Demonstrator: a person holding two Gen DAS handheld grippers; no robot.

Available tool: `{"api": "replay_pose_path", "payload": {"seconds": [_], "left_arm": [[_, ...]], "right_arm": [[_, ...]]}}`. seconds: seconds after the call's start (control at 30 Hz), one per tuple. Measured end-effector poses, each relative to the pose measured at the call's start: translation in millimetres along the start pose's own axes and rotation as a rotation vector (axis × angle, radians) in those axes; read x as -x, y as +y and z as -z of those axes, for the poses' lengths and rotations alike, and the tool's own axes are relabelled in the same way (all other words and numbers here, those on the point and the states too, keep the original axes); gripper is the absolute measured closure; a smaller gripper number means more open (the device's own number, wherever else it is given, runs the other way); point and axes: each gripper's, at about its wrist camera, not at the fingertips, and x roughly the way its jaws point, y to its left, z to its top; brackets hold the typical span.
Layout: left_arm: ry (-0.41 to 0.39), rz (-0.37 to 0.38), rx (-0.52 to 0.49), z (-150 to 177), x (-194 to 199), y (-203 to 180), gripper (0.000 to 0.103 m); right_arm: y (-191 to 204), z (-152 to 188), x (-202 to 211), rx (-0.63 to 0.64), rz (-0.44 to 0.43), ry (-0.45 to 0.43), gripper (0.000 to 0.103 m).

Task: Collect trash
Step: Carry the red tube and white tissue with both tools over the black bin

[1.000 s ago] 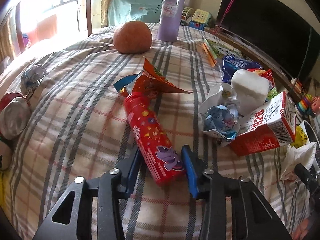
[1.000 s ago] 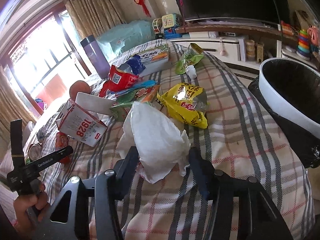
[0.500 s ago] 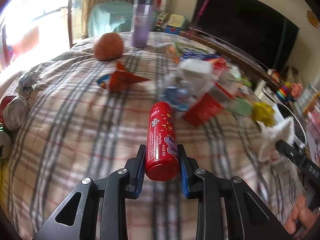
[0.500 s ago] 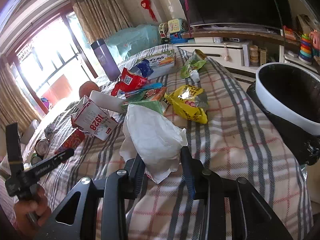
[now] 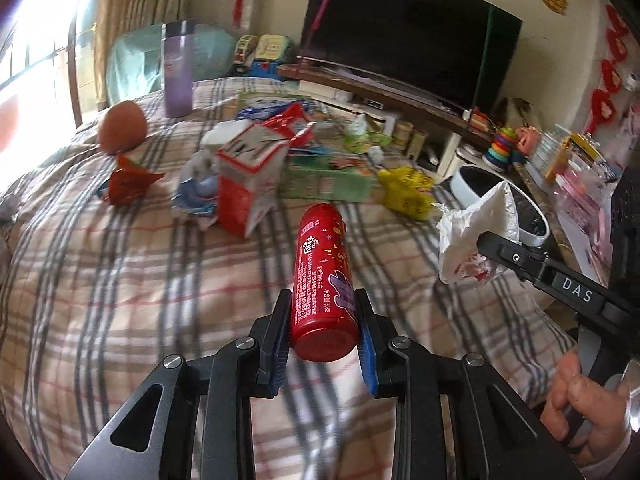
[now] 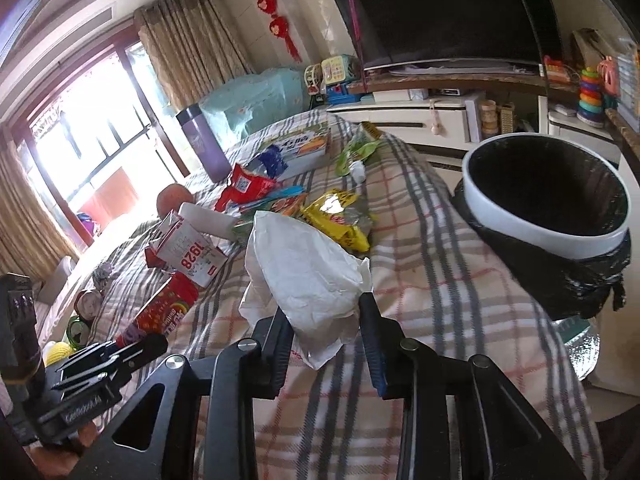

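A plaid blanket [image 5: 120, 280] lay littered with wrappers. The left gripper [image 5: 324, 328] pinched a red tube [image 5: 322, 280]; the right gripper [image 6: 326, 332] clamped crumpled white paper [image 6: 308, 276] near the black-lined bin [image 6: 548, 204].

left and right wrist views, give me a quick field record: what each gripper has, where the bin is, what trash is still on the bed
left gripper: shut on the red tube, held clear of the bedspread
right gripper: shut on the white paper wrapper
bin: white rim, black liner, open, beside the bed on the right
surface: plaid bedspread
trash left on bed: red and white carton, yellow snack bag, red snack bag
not trash, likely: purple tumbler, standing upright
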Motion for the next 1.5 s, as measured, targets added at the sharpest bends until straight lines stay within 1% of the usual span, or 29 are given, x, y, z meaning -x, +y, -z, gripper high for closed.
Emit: {"api": "replay_pose_path", "payload": {"seconds": [0.57, 1.0, 1.3, 1.5], "left_arm": [[0.005, 0.06, -0.08, -29, -36, -47, 0.076], [0.026, 0.116, -0.133, -53, -76, -85, 0.076], [0.029, 0.152, -0.179, -71, -104, -113, 0.076], [0.021, 0.165, -0.202, -87, -121, -127, 0.076]], "right_arm": [[-35, -6, 19, -0.05, 0.052, -0.042, 0.071], [-76, -17, 38, -0.098, 0.13, -0.079, 0.071], [-104, -29, 49, -0.134, 0.182, -0.103, 0.071], [-124, -43, 54, -0.149, 0.214, -0.124, 0.071]]}}
